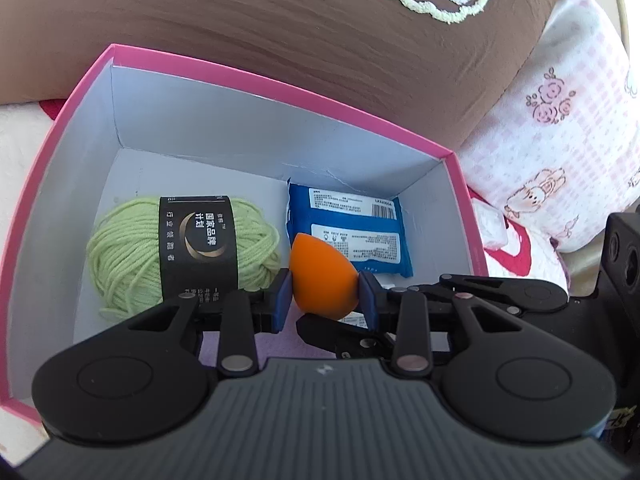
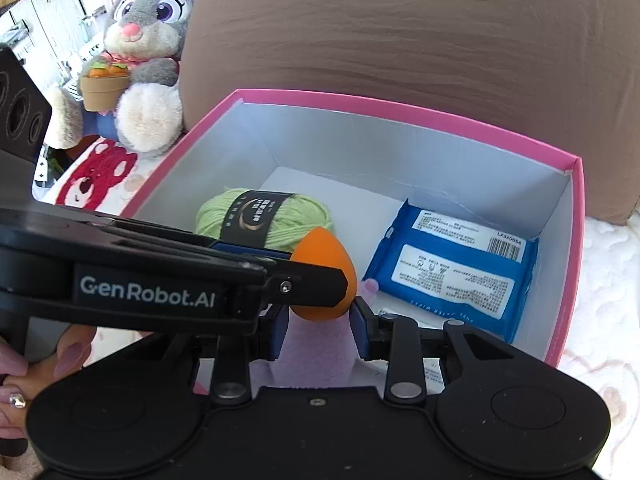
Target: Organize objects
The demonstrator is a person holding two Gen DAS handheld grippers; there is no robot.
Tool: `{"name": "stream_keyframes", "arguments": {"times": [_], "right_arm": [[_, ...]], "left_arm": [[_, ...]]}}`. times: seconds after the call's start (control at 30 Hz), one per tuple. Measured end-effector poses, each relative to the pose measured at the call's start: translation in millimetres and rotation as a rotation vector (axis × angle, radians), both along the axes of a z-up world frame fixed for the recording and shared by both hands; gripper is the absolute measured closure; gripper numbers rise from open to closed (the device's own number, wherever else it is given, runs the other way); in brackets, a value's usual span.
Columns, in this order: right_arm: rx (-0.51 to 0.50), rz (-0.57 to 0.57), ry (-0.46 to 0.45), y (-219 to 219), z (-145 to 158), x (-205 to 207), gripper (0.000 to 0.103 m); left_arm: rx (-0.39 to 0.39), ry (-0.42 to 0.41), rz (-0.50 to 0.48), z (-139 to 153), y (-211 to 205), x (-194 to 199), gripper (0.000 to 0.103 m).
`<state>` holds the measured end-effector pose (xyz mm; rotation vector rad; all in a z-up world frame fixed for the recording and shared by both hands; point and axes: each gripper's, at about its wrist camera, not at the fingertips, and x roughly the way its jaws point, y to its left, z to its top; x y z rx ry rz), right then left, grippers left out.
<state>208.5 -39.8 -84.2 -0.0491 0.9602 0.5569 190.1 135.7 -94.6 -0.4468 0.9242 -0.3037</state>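
Note:
My left gripper (image 1: 325, 298) is shut on an orange makeup sponge (image 1: 322, 276) and holds it over the open pink box (image 1: 248, 76). The sponge (image 2: 324, 276) and the left gripper's arm (image 2: 172, 280) also show in the right wrist view. Inside the box lie a green yarn ball (image 1: 132, 256) with a black label and a blue wipes pack (image 1: 348, 228). My right gripper (image 2: 318, 334) is shut on a soft lilac item (image 2: 316, 354), low over the box's near side. The yarn (image 2: 260, 220) and the wipes (image 2: 456, 268) sit beyond it.
A large brown cushion (image 1: 320, 40) stands behind the box. A pink patterned pillow (image 1: 560, 140) is to the right. A grey plush rabbit (image 2: 144, 48) holding a toy pot sits at the left on a red-and-white blanket (image 2: 96, 176).

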Motion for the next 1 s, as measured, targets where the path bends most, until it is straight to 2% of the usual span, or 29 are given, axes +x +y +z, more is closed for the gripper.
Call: {"name": "stream_keyframes", "arguments": {"times": [0.1,0.23,0.33,0.57,0.77,0.87,1.0], "right_arm": [[0.000,-0.021,-0.005,-0.6,0.2,5.8,0.064],[-0.010,-0.025,0.030,8.8,-3.8,19.0,0.064],[-0.019,-0.025,0.015,11.4,-5.0,21.0,0.063],[0.077,-0.016,0.042,-10.7,-6.1,18.0,0.063],[0.069,-0.006,-0.014,-14.7,2.1,5.7,0.063],[0.066,-0.005,-0.023,-17.9,3.5,-0.9,0.063],[-0.007,0.011,-0.091,-14.3,6.3,-11.3,0.063]], "left_arm": [[-0.024,-0.012,0.021,-1.5,2.1,3.0,0.068],[0.013,-0.006,0.060,-3.4,1.2,5.3,0.068],[-0.022,-0.003,0.099,-7.0,5.1,7.5,0.068],[-0.071,0.020,0.103,-7.7,10.8,8.0,0.067],[-0.055,0.010,0.114,-4.6,8.9,5.6,0.067],[-0.054,0.013,0.116,-1.7,9.1,4.0,0.062],[-0.006,-0.017,0.103,11.9,7.2,-6.5,0.060]]}}
